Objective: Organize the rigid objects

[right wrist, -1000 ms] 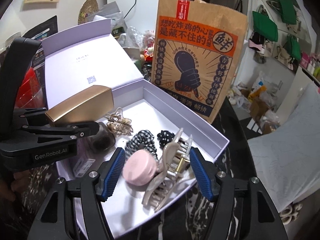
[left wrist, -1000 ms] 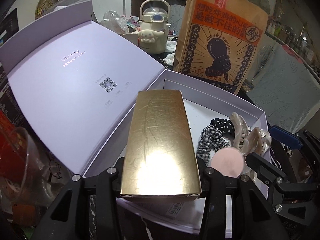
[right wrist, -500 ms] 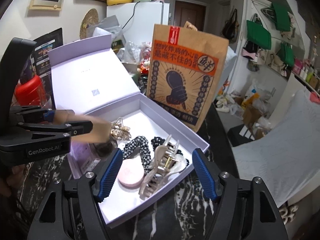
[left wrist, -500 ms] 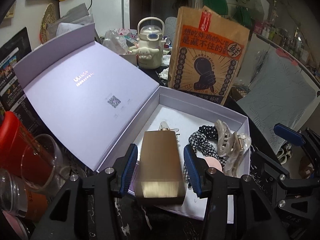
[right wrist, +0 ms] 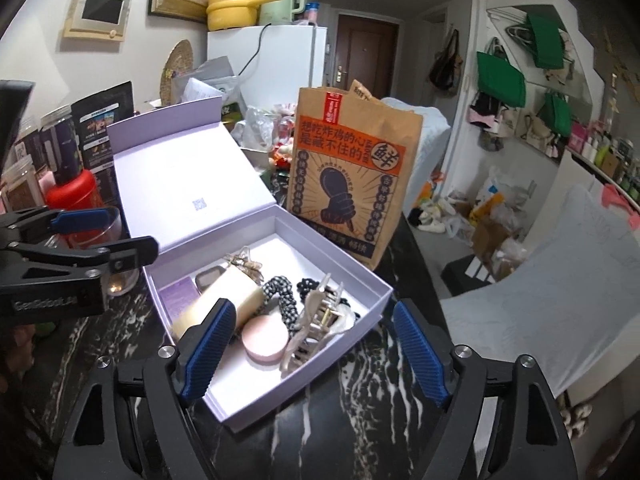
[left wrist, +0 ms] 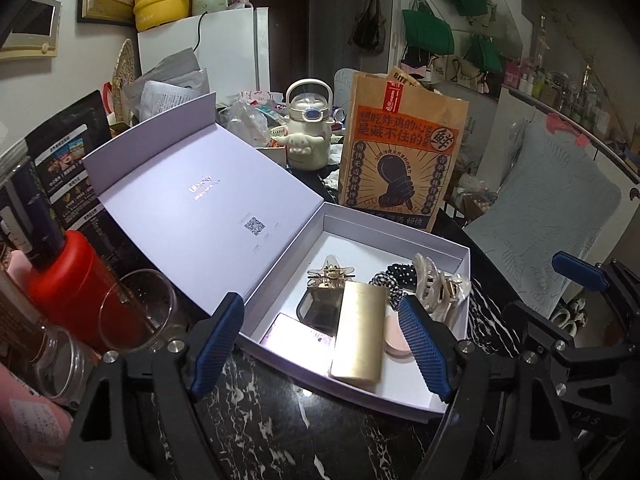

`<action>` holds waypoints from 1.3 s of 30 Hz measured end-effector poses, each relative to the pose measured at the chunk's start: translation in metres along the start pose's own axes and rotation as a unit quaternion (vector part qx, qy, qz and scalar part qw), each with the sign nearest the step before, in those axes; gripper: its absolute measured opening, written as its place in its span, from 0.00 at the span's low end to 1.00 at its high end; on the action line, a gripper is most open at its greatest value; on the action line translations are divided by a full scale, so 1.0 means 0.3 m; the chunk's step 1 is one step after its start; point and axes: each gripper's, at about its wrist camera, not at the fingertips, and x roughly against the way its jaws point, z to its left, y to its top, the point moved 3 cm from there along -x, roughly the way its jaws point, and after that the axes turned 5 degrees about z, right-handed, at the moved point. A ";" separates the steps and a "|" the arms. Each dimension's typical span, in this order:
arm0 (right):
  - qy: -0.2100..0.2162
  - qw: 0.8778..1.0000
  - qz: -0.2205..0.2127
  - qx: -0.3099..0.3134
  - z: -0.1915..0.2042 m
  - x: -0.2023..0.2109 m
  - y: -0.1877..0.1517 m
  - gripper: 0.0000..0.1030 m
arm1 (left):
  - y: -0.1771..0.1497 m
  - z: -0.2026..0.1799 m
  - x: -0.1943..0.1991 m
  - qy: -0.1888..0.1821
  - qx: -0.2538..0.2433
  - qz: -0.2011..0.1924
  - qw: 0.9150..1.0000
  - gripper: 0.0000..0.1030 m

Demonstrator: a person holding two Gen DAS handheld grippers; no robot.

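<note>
Lilac box (left wrist: 452,396), lid up; gold case (left wrist: 358,332) inside, long axis front-to-back, beside pink puff (left wrist: 394,336) and hair claw (left wrist: 434,292) — paper bag (left wrist: 404,160) behind; left gripper (left wrist: 320,342) and right gripper (right wrist: 312,352) opening, empty.

An open box (left wrist: 448,400) sits on the table (left wrist: 288,420), its lid (left wrist: 200,200) leaning back to the left. Inside, a flat case (left wrist: 358,334) lies near the front wall, with a small carton (left wrist: 298,334) to its left, a round puff (left wrist: 394,338) and a claw clip (left wrist: 436,292) to its right, and a scrunchie (left wrist: 390,280) and a small clip (left wrist: 330,274) behind it. A paper bag (left wrist: 400,160) stands upright behind the box, and a jug (left wrist: 308,132) stands farther back to the bag's left.
</note>
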 end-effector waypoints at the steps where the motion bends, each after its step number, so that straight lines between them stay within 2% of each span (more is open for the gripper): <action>1: 0.000 1.000 0.001 -0.002 -0.001 0.009 -0.003 0.80 | -0.007 -0.002 0.017 0.001 -0.001 -0.003 1.000 0.78; 11: 0.008 1.000 -0.015 0.000 0.008 0.108 -0.048 0.82 | -0.059 -0.020 0.101 0.005 0.002 -0.012 1.000 0.80; 24: -0.003 1.000 -0.020 -0.010 0.023 0.209 -0.167 0.87 | -0.202 -0.048 0.189 0.014 0.011 -0.011 1.000 0.80; 28: -0.010 1.000 -0.019 -0.004 0.039 0.244 -0.214 1.00 | -0.253 -0.054 0.223 0.019 0.013 -0.015 1.000 0.80; 36: -0.014 1.000 -0.022 -0.008 0.054 0.312 -0.280 1.00 | -0.321 -0.060 0.272 0.020 0.020 -0.017 0.999 0.80; 38: -0.014 1.000 -0.024 -0.009 0.056 0.325 -0.293 1.00 | -0.335 -0.065 0.292 0.022 0.017 -0.022 0.999 0.81; 39: -0.013 1.000 -0.025 -0.010 0.057 0.331 -0.297 1.00 | -0.340 -0.069 0.301 0.023 0.016 -0.024 0.999 0.88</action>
